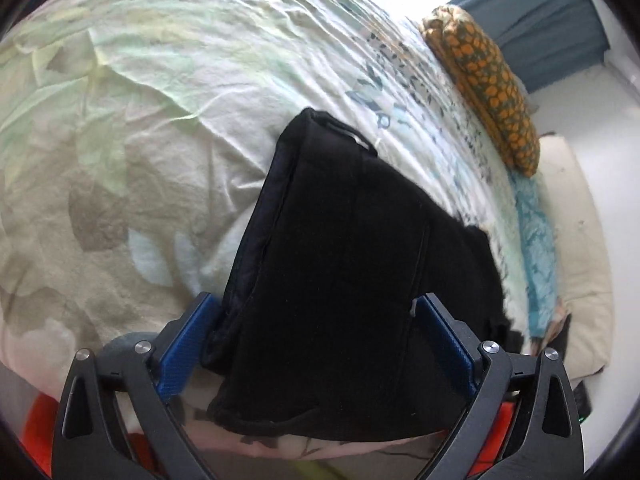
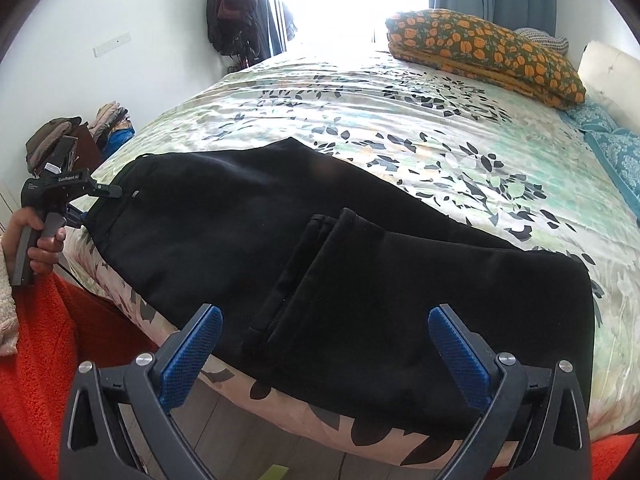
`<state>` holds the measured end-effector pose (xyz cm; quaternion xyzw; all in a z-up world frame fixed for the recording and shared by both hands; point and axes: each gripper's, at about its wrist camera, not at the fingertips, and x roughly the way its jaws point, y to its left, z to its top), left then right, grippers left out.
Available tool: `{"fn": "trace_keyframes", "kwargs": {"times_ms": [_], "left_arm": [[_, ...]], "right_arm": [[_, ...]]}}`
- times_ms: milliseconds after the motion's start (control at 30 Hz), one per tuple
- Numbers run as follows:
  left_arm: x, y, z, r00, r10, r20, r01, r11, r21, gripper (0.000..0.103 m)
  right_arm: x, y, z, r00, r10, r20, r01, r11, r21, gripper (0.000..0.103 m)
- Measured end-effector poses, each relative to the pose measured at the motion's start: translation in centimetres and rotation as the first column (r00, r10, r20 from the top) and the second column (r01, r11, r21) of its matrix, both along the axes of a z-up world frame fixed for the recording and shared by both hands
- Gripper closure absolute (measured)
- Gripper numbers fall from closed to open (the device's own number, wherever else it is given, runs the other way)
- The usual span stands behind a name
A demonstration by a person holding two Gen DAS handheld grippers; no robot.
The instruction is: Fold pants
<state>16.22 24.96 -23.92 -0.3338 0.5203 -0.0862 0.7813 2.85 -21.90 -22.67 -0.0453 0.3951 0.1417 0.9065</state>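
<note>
Black pants lie across the near edge of the bed, and their leg hems are folded back over the middle. My right gripper hangs open just above the folded leg part, and its pads touch nothing. At the far left a hand holds my left gripper at the waistband end. In the left wrist view the pants run away between the wide jaws of the left gripper. It stands open, and I see neither blue pad pressing on the cloth.
The leaf-print bedspread covers the bed. An orange floral folded blanket and a teal pillow lie at the head. Piled clothes and hanging bags stand by the far wall. Red fleece fills the near-left corner.
</note>
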Motion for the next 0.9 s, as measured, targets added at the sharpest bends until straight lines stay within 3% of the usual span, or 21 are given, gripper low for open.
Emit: {"fn": "trace_keyframes", "kwargs": {"times_ms": [33,133,267,300,367,433,600,767,900], "left_arm": [[0.0,0.7,-0.3,0.999,0.038,0.001,-0.037,0.998,-0.046,0.005],[0.7,0.7,-1.5,0.998,0.045,-0.033,-0.046,0.998,-0.029,0.001],[1.5,-2.3,-1.0,0.997,-0.075,-0.036,0.08,0.984,0.156,0.001],[1.5,-2.8,-0.8,0.995,-0.088,-0.037,0.093,0.976,0.194,0.005],[1.1,-3.0,0.0,0.997,-0.08,-0.02,0.083,0.964,0.254,0.036],[0.6,-2.3,1.1,0.998,-0.063,0.009,0.059,0.974,0.217,0.079],[-0.8,-3.0,4.9,0.996,-0.067,0.063,0.05,0.97,0.24,0.089],[-2.0,-6.7,10.4,0.975,-0.088,0.202,0.073,0.994,0.082,0.091],[-2.6,-12.9,12.9,0.946,-0.183,0.267,0.18,0.983,0.038,0.091]], "right_arm": [[-0.1,-0.1,0.1,1.0,0.0,0.004,0.0,1.0,0.001,0.001],[0.1,-0.5,-0.1,1.0,-0.011,0.001,0.011,1.0,0.005,0.001],[0.4,-1.0,-0.3,0.999,-0.032,-0.014,0.033,0.999,0.022,0.001],[0.4,-1.1,-0.2,0.999,-0.035,-0.012,0.035,0.999,0.026,0.001],[0.4,-1.3,-0.1,0.999,-0.039,-0.005,0.039,0.999,0.029,0.001],[0.5,-1.6,0.1,0.999,-0.046,-0.001,0.046,0.998,0.033,0.001],[0.8,-2.7,0.2,0.997,-0.081,-0.004,0.081,0.995,0.06,0.001],[1.5,-5.7,1.4,0.982,-0.187,0.016,0.184,0.975,0.122,0.001],[2.0,-8.9,1.8,0.961,-0.275,-0.017,0.272,0.939,0.212,0.0]]}}
